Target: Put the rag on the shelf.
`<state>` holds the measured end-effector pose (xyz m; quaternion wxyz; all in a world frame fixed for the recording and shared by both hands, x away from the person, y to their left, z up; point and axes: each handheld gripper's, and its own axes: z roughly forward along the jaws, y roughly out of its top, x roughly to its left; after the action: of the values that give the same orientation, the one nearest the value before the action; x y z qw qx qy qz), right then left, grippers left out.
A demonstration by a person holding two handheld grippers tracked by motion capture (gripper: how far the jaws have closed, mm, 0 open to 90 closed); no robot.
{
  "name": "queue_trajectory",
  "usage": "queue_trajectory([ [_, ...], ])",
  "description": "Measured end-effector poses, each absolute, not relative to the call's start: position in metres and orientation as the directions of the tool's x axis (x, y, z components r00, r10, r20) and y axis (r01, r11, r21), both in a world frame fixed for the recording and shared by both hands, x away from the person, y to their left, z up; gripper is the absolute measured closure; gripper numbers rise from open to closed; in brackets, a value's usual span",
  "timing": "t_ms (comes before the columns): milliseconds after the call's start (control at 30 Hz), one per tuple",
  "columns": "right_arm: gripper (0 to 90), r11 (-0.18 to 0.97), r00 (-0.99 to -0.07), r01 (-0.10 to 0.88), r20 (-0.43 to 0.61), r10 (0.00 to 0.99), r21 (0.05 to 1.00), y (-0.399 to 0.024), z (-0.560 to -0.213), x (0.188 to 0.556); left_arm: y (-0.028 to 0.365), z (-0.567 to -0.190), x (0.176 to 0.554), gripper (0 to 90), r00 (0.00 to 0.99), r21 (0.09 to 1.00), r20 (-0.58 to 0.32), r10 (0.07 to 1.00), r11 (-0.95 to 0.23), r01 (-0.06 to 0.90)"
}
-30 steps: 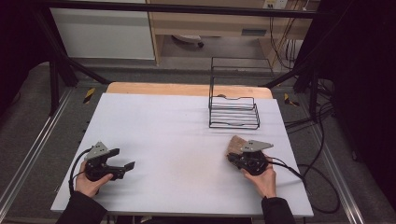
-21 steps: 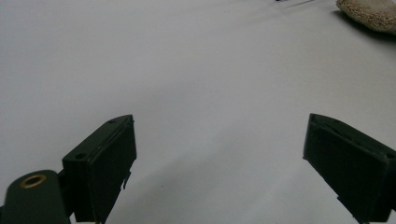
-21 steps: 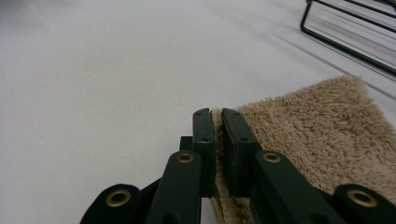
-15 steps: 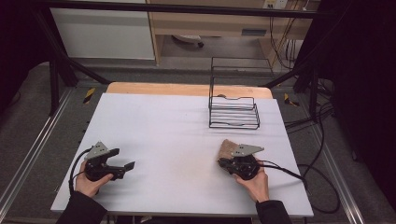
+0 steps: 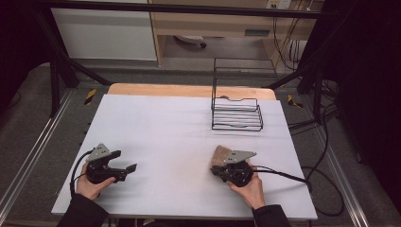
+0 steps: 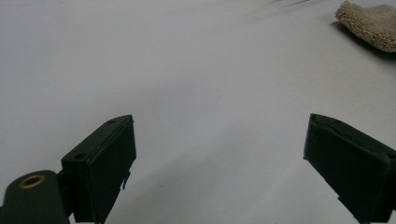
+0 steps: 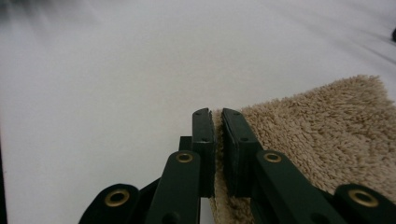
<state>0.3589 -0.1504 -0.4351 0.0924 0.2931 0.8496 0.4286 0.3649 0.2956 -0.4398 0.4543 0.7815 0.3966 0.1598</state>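
High view: two hand-held grippers are working over a white counter [image 5: 179,137]. The right gripper [image 5: 218,169] is lying low on the near right part of the counter, and its jaws are pinching the edge of a tan terry cloth [image 5: 221,154]. The cloth is resting flat on the counter, just in front of that gripper and on the near side of a black wire rack [image 5: 236,115], which is standing well apart toward the far right edge.

Right gripper view: the jaws are pressing almost together on a thin fold of the cloth [image 7: 327,135], with the rest of the pile spreading to the right of them.

Left gripper view: the left gripper [image 6: 219,154] is holding its jaws spread wide over bare counter, with nothing between them; the cloth [image 6: 369,23] is lying far off at the upper right.
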Motion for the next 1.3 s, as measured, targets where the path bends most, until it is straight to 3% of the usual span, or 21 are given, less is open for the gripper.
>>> queue_trajectory([
  [233, 79.0, 0.466, -0.814, 0.430, 0.109, 0.570, 0.773, -0.148, -0.441, 0.360, 0.294, -0.440, 0.366, 9.0, 0.636, 0.833, -0.106, 0.764, -0.281, 0.477],
  [500, 52.9, 0.412, -0.787, 0.437, 0.119, 0.605, 0.799, -0.158, -0.432, 0.362, 0.293, -0.440, 0.366, 8.7, 0.634, 0.832, -0.108, 0.766, -0.280, 0.479],
  [767, 26.9, 0.298, -0.670, 0.504, 0.149, 0.727, 0.810, -0.198, -0.431, 0.374, 0.292, -0.439, 0.366, 8.3, 0.632, 0.829, -0.106, 0.768, -0.282, 0.482],
  [900, 21.2, 0.273, -0.637, 0.528, 0.163, 0.753, 0.804, -0.212, -0.433, 0.377, 0.290, -0.439, 0.366, 8.3, 0.634, 0.826, -0.104, 0.767, -0.288, 0.484],
  [1000, 21.8, 0.253, -0.609, 0.541, 0.165, 0.776, 0.802, -0.225, -0.434, 0.380, 0.288, -0.440, 0.366, 8.1, 0.636, 0.825, -0.105, 0.764, -0.290, 0.485],
  [1133, 32.0, 0.230, -0.551, 0.572, 0.161, 0.819, 0.787, -0.238, -0.436, 0.384, 0.286, -0.440, 0.366, 8.2, 0.640, 0.823, -0.103, 0.762, -0.296, 0.485],
  [1167, 39.0, 0.216, -0.523, 0.583, 0.159, 0.838, 0.783, -0.243, -0.439, 0.386, 0.286, -0.440, 0.366, 8.2, 0.642, 0.822, -0.102, 0.760, -0.299, 0.484],
  [1300, 44.0, 0.202, -0.483, 0.613, 0.160, 0.861, 0.764, -0.250, -0.445, 0.392, 0.283, -0.440, 0.365, 8.3, 0.644, 0.820, -0.104, 0.758, -0.300, 0.487],
])
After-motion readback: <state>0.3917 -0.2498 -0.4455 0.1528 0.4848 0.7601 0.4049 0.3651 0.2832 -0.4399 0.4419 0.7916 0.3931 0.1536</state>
